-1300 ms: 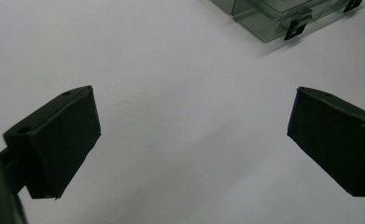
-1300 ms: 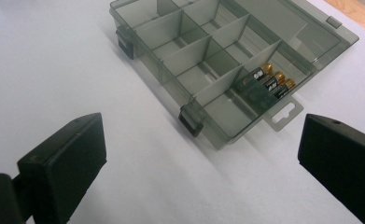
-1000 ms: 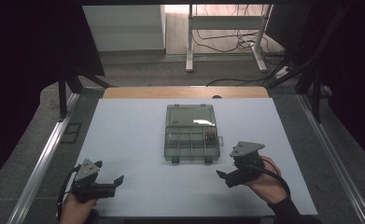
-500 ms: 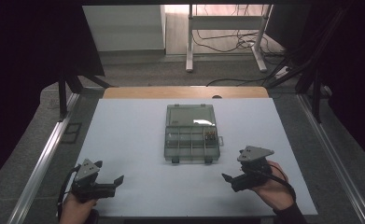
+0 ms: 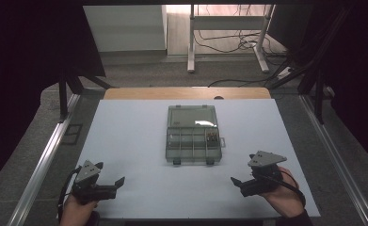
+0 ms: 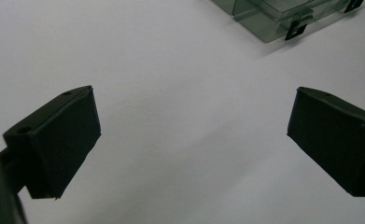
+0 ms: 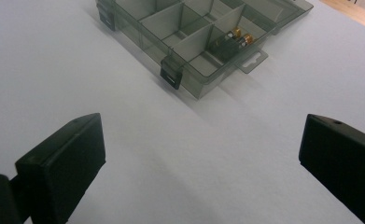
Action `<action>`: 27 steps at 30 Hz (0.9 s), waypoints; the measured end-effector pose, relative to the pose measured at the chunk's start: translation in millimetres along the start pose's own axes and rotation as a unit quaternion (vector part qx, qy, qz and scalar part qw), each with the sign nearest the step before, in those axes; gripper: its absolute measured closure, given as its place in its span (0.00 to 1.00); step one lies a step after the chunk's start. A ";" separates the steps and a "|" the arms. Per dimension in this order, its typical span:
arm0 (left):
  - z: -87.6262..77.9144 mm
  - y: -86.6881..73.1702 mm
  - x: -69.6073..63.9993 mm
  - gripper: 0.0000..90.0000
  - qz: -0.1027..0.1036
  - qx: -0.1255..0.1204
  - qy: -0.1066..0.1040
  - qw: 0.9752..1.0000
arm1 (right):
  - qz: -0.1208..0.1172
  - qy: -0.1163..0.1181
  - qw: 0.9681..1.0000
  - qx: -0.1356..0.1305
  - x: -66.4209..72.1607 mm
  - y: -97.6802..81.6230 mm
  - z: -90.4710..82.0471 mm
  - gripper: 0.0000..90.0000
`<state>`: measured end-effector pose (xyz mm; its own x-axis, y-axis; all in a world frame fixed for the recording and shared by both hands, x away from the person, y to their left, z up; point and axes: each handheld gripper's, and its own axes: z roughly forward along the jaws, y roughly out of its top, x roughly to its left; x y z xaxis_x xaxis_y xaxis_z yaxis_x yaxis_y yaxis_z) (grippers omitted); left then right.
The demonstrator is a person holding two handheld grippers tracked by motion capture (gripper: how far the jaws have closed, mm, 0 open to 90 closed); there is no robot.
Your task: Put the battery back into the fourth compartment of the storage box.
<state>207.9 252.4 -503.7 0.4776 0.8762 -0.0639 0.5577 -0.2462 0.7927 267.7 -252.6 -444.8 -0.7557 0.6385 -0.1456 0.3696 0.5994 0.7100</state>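
Left gripper [image 5: 118,182] released, near-left corner of table [image 5: 125,132]; right gripper [image 5: 236,182] released, near-right corner. Organizer box [image 5: 192,135] mid-table (lid open, batteries [image 7: 234,38] inside).

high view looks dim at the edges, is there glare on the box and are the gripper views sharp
High view: dark surround, evenly lit table, a bright glare streak on the clear lid of the organiser box. Left gripper view: the left tongs look soft, and the box corner casts a faint shadow. Right gripper view: the batteries in the box are fairly sharp, the right tongs blurred.
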 end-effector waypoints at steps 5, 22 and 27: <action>-0.1 0.0 0.1 0.04 -0.001 0.000 0.000 1.000 | 0.005 -0.005 1.000 -0.005 -0.9 -3.4 -5.4 0.01; 0.0 0.0 0.4 0.04 -0.002 0.000 0.000 1.000 | 0.043 -0.041 0.998 -0.007 -13.7 -24.7 -25.4 0.01; 0.0 0.0 0.4 0.04 -0.002 -0.001 0.000 1.000 | 0.067 -0.045 0.997 -0.011 -17.8 -35.5 -29.4 0.00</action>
<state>208.1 252.8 -503.7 0.4751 0.8774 -0.0666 0.5588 -0.2424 0.7931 252.2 -299.5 -447.2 -0.6482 0.7535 -0.1098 0.4508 0.4959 0.7422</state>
